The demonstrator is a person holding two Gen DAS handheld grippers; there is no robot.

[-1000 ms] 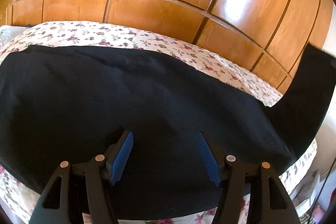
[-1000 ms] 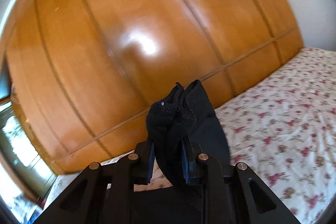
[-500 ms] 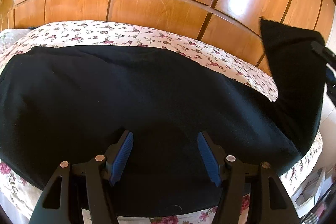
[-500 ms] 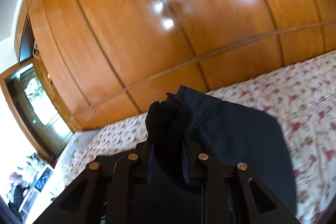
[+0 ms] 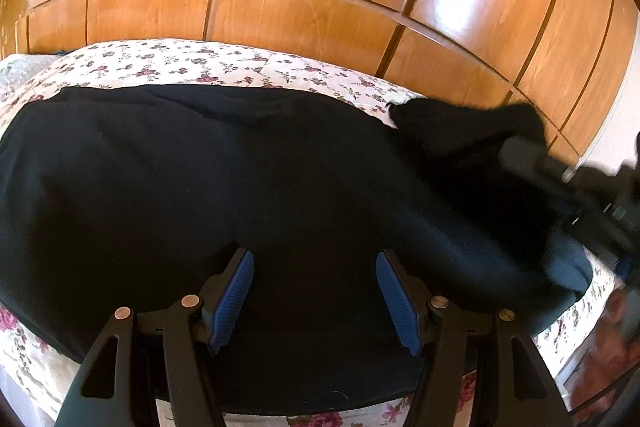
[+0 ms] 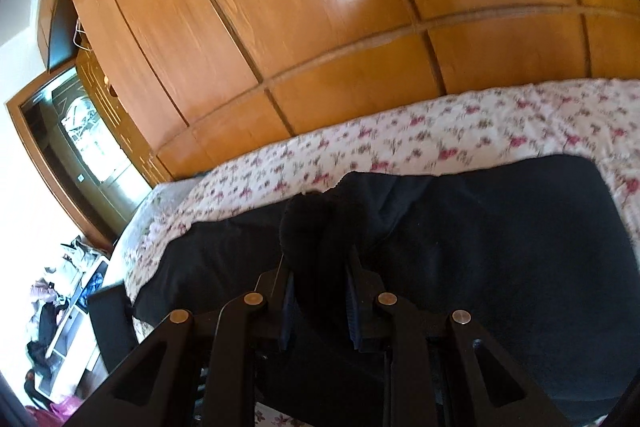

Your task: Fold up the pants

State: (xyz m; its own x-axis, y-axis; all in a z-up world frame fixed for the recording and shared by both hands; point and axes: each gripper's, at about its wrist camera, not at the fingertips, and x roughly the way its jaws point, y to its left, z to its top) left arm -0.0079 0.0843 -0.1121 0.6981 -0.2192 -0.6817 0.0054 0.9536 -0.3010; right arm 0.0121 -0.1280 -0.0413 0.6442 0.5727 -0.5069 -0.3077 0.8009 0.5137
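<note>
The right hand-held gripper (image 6: 318,291) is clamped on a bunched end of the black pants (image 5: 200,187), carrying it over the rest spread on the floral bed (image 5: 180,63); the left hand-held gripper (image 5: 314,297) hovers wide open, empty. Lay the end flat, edges aligned, before letting go

— What is different from a second ago?

— The right gripper (image 6: 318,301) comes down and swings across. Earlier its camera saw mostly the wooden wardrobe (image 6: 320,27); now the flowered bedspread (image 6: 460,135) and the black pants (image 6: 500,247) fill the lower half of its view.

— And the end of the pants it pinches?

— That bunched end (image 6: 316,227) was raised high at the right of the left wrist view. Now it hangs low over the spread part of the pants (image 5: 200,187), doubled back towards it, with a rounded fold (image 5: 480,259) forming at the right.
</note>
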